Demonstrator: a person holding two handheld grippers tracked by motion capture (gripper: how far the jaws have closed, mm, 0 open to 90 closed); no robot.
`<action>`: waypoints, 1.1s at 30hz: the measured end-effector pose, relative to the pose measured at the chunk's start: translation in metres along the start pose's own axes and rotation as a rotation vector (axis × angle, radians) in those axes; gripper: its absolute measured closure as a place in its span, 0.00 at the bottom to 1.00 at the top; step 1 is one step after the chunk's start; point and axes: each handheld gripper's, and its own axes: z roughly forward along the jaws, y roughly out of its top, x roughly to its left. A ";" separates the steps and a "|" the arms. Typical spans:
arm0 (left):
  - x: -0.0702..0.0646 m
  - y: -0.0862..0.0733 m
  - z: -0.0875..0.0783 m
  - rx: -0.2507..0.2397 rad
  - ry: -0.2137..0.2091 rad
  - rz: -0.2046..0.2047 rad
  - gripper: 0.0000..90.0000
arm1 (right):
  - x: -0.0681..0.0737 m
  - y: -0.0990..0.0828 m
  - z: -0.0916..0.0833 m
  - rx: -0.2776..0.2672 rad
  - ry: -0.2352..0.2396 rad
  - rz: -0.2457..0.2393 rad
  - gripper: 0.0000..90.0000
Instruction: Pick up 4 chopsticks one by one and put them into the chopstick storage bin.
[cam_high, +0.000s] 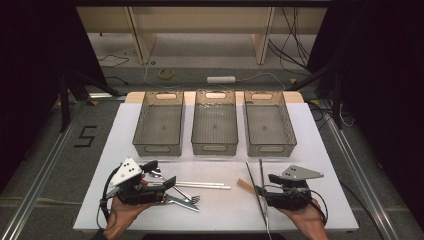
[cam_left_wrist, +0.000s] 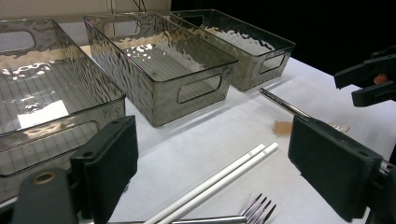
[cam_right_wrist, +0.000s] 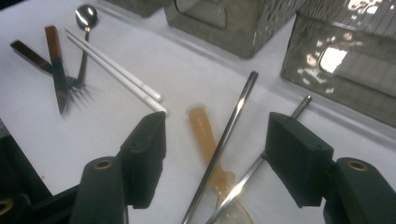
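- Here, in the high view, three grey bins (cam_high: 215, 131) are sitting in a row at the far side of the white table (cam_high: 320, 145), and the cutlery is lying loose on the near side. The left gripper (cam_high: 161, 176) is hovering at the near left over the forks (cam_high: 190, 199), just left of the white chopsticks (cam_high: 202, 185). The right gripper (cam_high: 264, 185) is waiting at the near right, beside the metal chopsticks (cam_high: 261, 187) and the amber spoon (cam_high: 245, 186).
- Looking through the left gripper view, the left gripper (cam_left_wrist: 224, 163) is standing open with nothing between its jaws. The white chopsticks (cam_left_wrist: 219, 179) are lying side by side below the gap, and fork tines (cam_left_wrist: 259, 207) are showing at the near edge.
- Looking through the right gripper view, the right gripper (cam_right_wrist: 219, 158) is also standing open and gripping nothing. The metal chopsticks (cam_right_wrist: 229, 140) are running between its jaws, crossing over the amber spoon (cam_right_wrist: 205, 140) on the table.
- I am judging that the right gripper is lining up on the metal chopsticks. Because they are thin, round and lying on the spoon, a closing grip could be catching just one stick or dragging the spoon along.
- On the left, the forks are overlapping, so a careless pinch could be lifting both or flicking one away.
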 end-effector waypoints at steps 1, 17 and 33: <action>0.000 0.000 0.000 0.000 0.000 0.000 0.17 | 0.000 0.000 0.002 0.027 0.006 0.004 0.47; 0.001 0.000 0.000 -0.003 0.002 -0.003 0.17 | 0.004 -0.004 0.017 0.217 0.027 0.000 0.62; 0.000 0.000 -0.001 -0.004 -0.002 0.000 0.17 | 0.012 -0.008 0.029 0.361 0.026 -0.042 0.75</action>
